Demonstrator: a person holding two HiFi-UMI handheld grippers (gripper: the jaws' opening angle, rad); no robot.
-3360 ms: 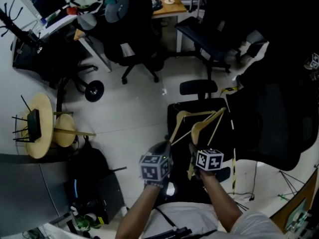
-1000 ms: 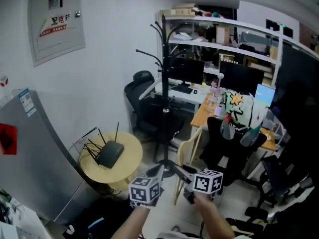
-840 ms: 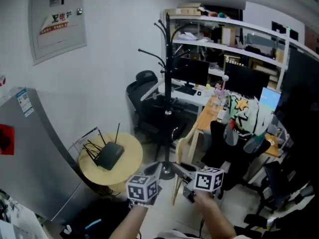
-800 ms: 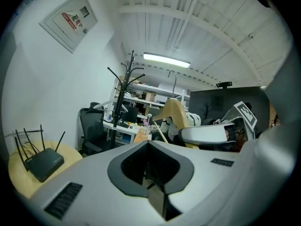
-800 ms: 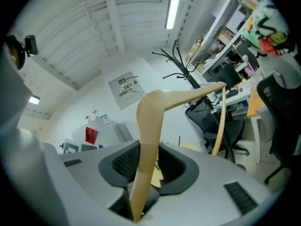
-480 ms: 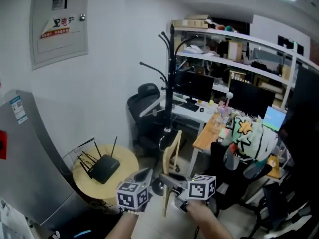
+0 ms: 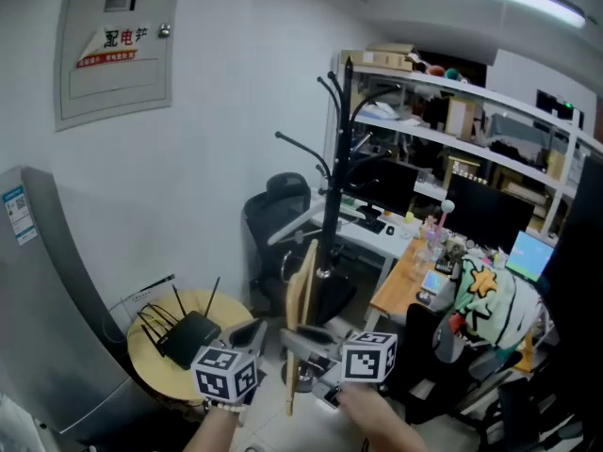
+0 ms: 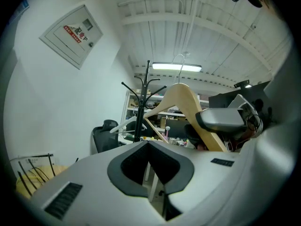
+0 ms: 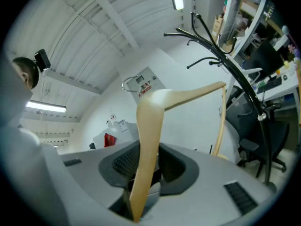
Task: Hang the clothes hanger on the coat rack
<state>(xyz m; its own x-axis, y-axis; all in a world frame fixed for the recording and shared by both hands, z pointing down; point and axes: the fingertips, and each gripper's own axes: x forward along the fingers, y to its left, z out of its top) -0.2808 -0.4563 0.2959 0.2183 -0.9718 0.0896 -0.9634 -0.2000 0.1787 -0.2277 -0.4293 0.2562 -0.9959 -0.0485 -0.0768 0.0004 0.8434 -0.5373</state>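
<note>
A pale wooden clothes hanger [image 7: 302, 285] stands upright low in the head view, with my right gripper [image 7: 303, 343] shut on its lower arm. In the right gripper view the hanger [image 9: 151, 126] rises from between the jaws, its metal hook [image 9: 128, 84] at the top. The black coat rack [image 7: 334, 158] stands just behind it, its curved pegs free, and shows in the right gripper view as well: coat rack [image 9: 235, 74]. My left gripper [image 7: 251, 332] is beside the hanger on the left, shut with nothing in it. The left gripper view shows the hanger [image 8: 186, 100] and the rack [image 8: 143, 102] ahead.
A round wooden table [image 7: 146, 347] with a black router [image 7: 187, 335] is at lower left, beside a grey cabinet [image 7: 38, 290]. A black office chair [image 7: 281, 219], a desk with monitors [image 7: 415, 252] and shelves [image 7: 443, 130] lie behind the rack.
The head view swung up from the floor to the room. Both grippers moved closer to the coat rack and upward, and the hanger now stands right in front of the pole.
</note>
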